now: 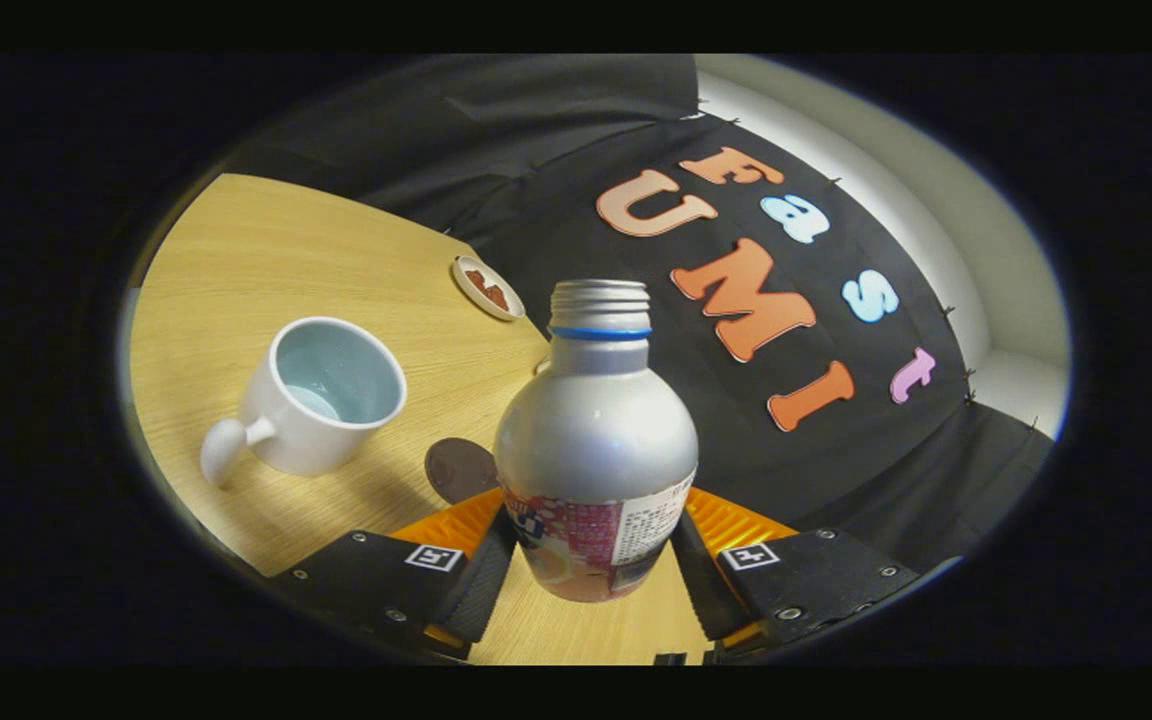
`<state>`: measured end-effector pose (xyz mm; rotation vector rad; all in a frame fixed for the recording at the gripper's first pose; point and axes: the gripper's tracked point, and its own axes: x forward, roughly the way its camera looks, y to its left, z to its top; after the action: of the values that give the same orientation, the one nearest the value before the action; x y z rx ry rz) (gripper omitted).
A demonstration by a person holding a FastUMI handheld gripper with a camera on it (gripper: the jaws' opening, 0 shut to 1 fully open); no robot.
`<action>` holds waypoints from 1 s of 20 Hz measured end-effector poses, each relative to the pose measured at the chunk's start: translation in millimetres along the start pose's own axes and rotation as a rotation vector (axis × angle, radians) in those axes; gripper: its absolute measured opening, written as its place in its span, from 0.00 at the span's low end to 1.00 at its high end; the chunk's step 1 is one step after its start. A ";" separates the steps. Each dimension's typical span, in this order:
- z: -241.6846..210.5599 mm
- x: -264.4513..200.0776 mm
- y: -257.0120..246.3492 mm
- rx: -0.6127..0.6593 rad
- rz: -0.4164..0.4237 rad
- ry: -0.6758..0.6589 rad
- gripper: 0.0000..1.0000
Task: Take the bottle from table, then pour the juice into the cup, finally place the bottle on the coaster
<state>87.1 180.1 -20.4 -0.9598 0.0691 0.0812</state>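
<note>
Squarely bottle (594, 450) between claw (591, 560) fingers.

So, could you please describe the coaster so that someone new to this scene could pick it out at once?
Start at the wooden table, then find the white mug and the silver bottle shut between the gripper fingers. The coaster is the flat dark-brown disc lying between them, partly hidden behind the bottle. Unlike the small white dish beyond, it is dark and rimless.

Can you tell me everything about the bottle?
The bottle looks like silvery metal, with a round shoulder, a threaded neck with no cap, a blue ring under the threads and a printed label around its lower body. It sits between the tongs' fingers, which press its sides, and leans slightly toward the white cup.
</note>
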 end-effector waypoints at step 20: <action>4.2 -4.7 4.5 -0.395 -0.018 0.031 0.79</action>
<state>82.0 186.0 -21.2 -1.3563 0.0744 0.0650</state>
